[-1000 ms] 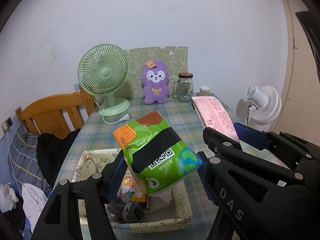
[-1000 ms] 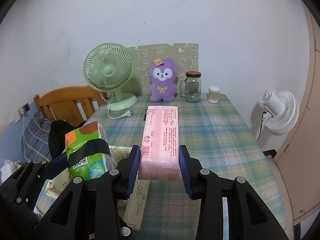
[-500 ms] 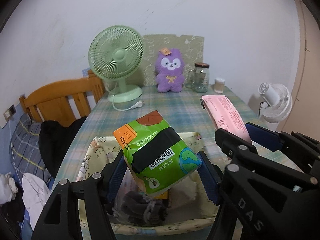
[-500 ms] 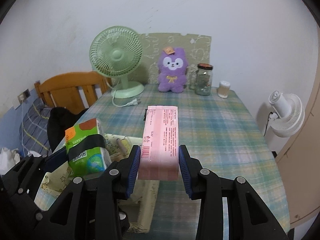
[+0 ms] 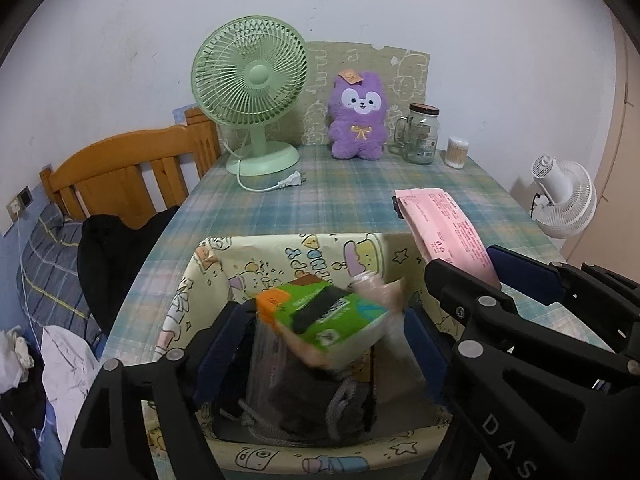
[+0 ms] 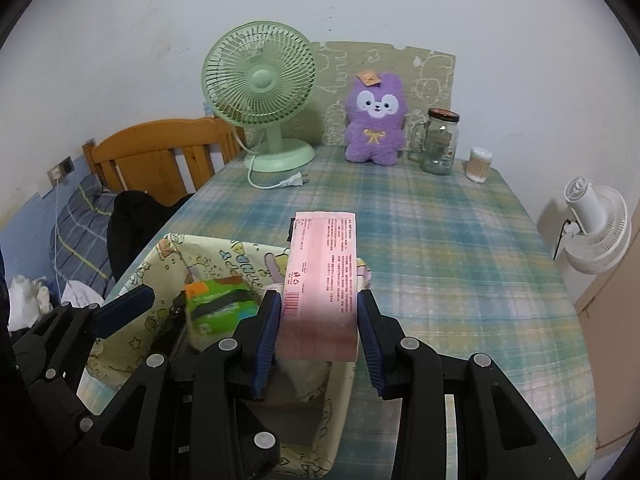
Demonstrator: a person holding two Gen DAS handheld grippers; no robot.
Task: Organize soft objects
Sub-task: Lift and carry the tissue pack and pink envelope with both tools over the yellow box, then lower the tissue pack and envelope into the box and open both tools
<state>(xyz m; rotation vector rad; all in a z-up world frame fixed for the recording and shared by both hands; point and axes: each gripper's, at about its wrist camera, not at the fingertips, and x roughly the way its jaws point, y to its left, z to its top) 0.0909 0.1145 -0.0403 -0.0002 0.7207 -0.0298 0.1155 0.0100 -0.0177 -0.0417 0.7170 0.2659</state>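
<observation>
A yellow cartoon-print fabric basket [image 5: 280,254] [image 6: 132,344] stands at the table's near left end. My left gripper [image 5: 324,344] is open above it. The green tissue pack [image 5: 324,314] [image 6: 218,306] lies blurred between its wide-spread jaws, tilted on the grey cloth and packets inside the basket. My right gripper [image 6: 318,330] is shut on a pink tissue pack [image 6: 322,276] [image 5: 444,232], held over the basket's right rim. A purple plush toy [image 5: 358,116] [image 6: 376,120] sits at the table's far end.
A green desk fan [image 5: 252,88] with a loose plug cord, a glass jar [image 5: 418,134] and a cotton swab pot [image 5: 457,152] stand at the back. A wooden bed frame [image 5: 132,172] and dark clothes lie left. A white fan [image 5: 564,200] is at the right.
My left gripper came down over the basket and opened; the green tissue pack dropped from its grip into the basket. My right gripper moved forward with the pink pack still held.
</observation>
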